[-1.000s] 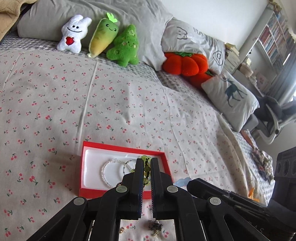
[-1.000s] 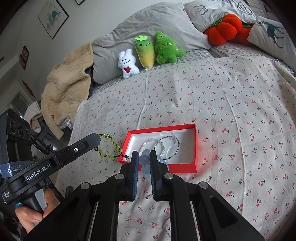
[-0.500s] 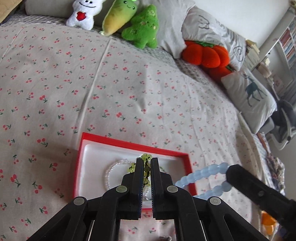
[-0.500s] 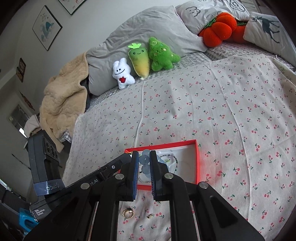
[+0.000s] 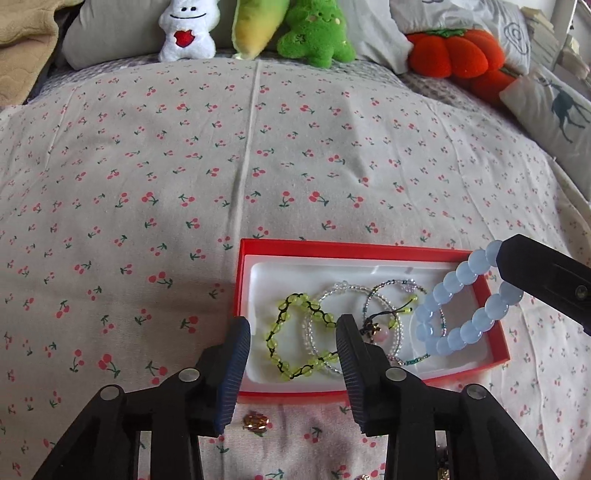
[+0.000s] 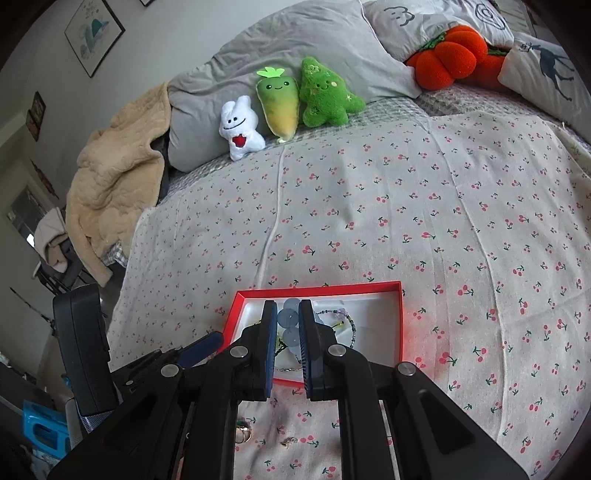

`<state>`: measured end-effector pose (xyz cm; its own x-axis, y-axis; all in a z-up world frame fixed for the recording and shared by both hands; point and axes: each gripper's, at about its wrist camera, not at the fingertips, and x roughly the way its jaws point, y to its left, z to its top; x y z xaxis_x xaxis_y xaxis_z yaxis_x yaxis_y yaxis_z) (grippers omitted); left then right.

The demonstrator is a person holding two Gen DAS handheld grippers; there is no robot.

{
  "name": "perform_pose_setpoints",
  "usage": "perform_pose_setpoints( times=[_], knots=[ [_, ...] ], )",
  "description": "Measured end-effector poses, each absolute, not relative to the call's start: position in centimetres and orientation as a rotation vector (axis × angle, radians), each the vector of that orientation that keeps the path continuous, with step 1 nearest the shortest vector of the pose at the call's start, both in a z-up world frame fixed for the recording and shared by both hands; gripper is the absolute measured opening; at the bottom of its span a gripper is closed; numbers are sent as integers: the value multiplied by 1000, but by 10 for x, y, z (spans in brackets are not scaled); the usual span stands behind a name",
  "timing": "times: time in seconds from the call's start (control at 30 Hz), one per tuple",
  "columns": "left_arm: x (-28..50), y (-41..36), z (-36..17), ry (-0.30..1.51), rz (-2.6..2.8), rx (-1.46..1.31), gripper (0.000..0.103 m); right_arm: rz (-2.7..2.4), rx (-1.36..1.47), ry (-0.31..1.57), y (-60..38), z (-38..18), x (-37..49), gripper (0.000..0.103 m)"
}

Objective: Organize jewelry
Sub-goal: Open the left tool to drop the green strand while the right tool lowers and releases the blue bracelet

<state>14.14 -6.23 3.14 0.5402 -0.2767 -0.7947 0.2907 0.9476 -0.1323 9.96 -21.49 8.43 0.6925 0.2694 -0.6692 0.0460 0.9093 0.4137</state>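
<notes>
A red box (image 5: pixel 332 249) with a white liner lies on the cherry-print bedspread. In it lie a green bead bracelet (image 5: pixel 291 341), a clear bead bracelet (image 5: pixel 332 291) and a thin dark bead bracelet (image 5: pixel 384 291). My left gripper (image 5: pixel 291 345) is open and empty just above the box's near edge. My right gripper (image 6: pixel 288 325) is shut on a blue bead bracelet (image 5: pixel 465 306), which hangs over the box's right end. The box also shows in the right wrist view (image 6: pixel 399 328).
Small gold pieces (image 5: pixel 256 421) lie on the bedspread in front of the box; a ring (image 6: pixel 243 434) shows in the right wrist view. Plush toys (image 5: pixel 314 29), an orange pumpkin cushion (image 5: pixel 454 55) and pillows line the far side. A beige blanket (image 6: pixel 110 192) lies far left.
My left gripper has opened and the green bracelet now lies in the box. My right gripper has brought the blue bracelet over the box's right end.
</notes>
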Motion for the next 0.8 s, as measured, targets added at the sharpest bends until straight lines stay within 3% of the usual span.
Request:
perform_pose_setpoints(
  times=[0.2, 0.8],
  knots=[
    [139, -46, 33, 940, -293, 30, 56, 166, 416, 805, -201, 84, 108, 12],
    [137, -38, 20, 994, -276, 33, 56, -61, 301, 883, -231, 42, 133, 12]
  ],
)
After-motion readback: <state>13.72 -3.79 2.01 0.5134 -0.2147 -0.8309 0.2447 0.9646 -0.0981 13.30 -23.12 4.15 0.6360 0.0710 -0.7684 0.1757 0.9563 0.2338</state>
